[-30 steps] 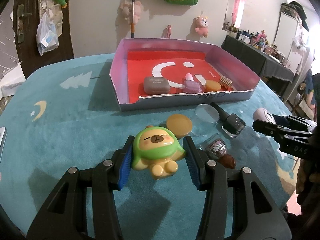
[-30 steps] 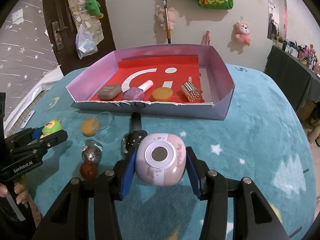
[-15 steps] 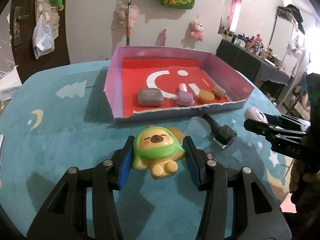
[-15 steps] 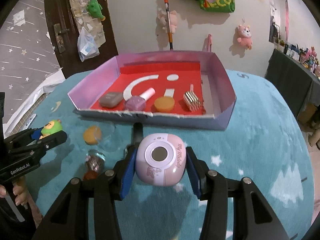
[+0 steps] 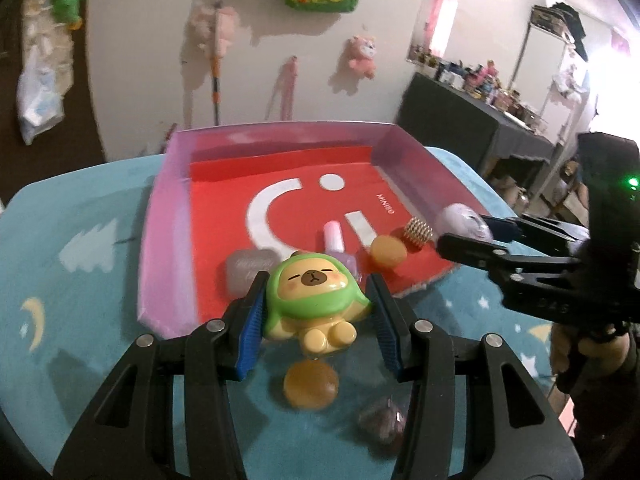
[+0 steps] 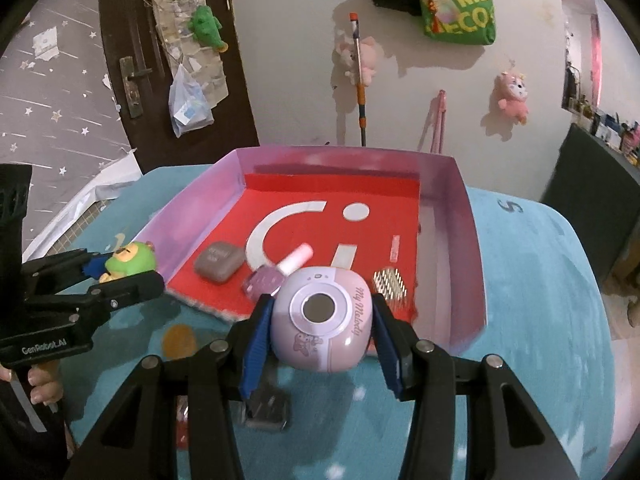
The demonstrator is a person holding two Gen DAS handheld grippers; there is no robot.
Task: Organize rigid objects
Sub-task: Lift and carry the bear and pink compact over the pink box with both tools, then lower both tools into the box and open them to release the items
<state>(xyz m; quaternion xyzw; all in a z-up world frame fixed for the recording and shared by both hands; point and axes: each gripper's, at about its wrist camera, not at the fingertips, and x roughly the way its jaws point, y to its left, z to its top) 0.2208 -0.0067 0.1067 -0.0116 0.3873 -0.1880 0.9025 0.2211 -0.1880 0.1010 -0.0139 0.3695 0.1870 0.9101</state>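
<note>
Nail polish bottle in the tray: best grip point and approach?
Grip the purple glass body of the nail polish bottle, not the tapering pink cap. It lies flat on the tray with the cap pointing away, so come from above, jaws across the body's width. The grey case and orange disc flank it closely.

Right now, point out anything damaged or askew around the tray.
The tray's near wall is missing; a ragged torn edge is left there. Inside, the nail polish bottle lies on its side rather than upright.
</note>
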